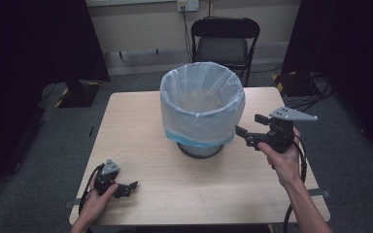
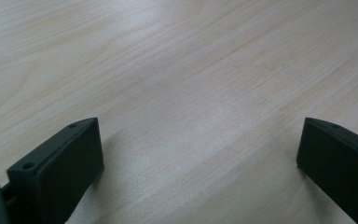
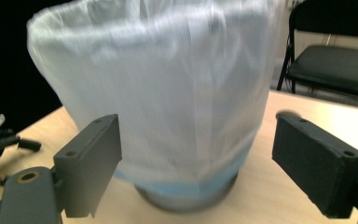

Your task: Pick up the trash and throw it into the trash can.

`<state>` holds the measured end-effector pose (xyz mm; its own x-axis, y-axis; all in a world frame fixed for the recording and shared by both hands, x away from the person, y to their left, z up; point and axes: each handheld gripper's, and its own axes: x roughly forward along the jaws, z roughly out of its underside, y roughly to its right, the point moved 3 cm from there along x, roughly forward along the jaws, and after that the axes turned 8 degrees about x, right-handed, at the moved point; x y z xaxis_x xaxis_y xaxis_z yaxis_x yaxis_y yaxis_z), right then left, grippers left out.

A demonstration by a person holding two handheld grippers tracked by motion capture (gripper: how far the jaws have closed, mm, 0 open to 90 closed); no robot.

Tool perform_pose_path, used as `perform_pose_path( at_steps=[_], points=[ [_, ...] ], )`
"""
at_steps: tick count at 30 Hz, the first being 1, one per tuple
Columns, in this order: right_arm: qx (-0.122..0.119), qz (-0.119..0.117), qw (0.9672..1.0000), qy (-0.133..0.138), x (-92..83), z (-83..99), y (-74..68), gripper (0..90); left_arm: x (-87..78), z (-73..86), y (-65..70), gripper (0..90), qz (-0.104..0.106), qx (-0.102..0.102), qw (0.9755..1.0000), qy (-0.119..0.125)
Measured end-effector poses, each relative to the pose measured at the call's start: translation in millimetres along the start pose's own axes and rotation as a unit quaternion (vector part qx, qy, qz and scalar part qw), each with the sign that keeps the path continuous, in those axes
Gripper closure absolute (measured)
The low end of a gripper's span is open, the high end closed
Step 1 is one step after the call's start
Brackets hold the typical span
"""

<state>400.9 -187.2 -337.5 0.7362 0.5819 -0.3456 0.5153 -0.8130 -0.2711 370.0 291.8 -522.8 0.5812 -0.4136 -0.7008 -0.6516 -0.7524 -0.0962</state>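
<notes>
Bin (image 1: 201, 109) lined with a translucent bag is standing mid-table (image 1: 141, 121). Right tool (image 1: 247, 130) is being held just beside the bin's right side, jaws spread wide, nothing gripped. Left tool (image 1: 128, 187) is being rested on the table's near-left corner, jaws wide apart, empty. Black chair (image 1: 225, 41) behind the table.

We see a lab-like recording room: black curtains (image 1: 39, 39) at both sides, grey carpet (image 1: 136, 80), folding chair (image 1: 225, 41) at top centre.
</notes>
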Motion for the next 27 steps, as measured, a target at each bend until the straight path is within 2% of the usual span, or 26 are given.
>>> perform_pose_path(
  at_steps=[9,16,20,22,25,27],
  points=[
    [0.023,0.028,0.9991,-0.022,-10.1,41.6,21.2,15.2,0.0,0.0,0.0,0.0,0.0,0.0,1.0,0.0],
    [0.044,0.062,0.9958,-0.052,-12.5,79.0,46.2,15.2,0.0,0.0,-0.1,0.0,0.0,0.0,1.0,0.0],
    [0.046,0.081,0.9923,-0.083,-8.6,99.3,58.5,14.8,-0.1,0.0,-0.1,0.0,0.0,0.001,1.0,-0.001],
    [0.05,0.093,0.9892,-0.102,-7.2,111.6,66.8,14.8,0.0,0.0,0.0,0.0,0.0,0.0,1.0,0.0],
    [0.044,0.115,0.9851,-0.12,-5.5,126.8,76.9,14.9,-0.1,0.0,0.0,0.0,0.0,0.001,1.0,-0.001],
    [0.047,0.123,0.9832,-0.127,-3.7,135.5,83.1,14.8,-0.1,0.0,0.0,0.0,0.0,0.001,1.0,-0.001]
  ],
)
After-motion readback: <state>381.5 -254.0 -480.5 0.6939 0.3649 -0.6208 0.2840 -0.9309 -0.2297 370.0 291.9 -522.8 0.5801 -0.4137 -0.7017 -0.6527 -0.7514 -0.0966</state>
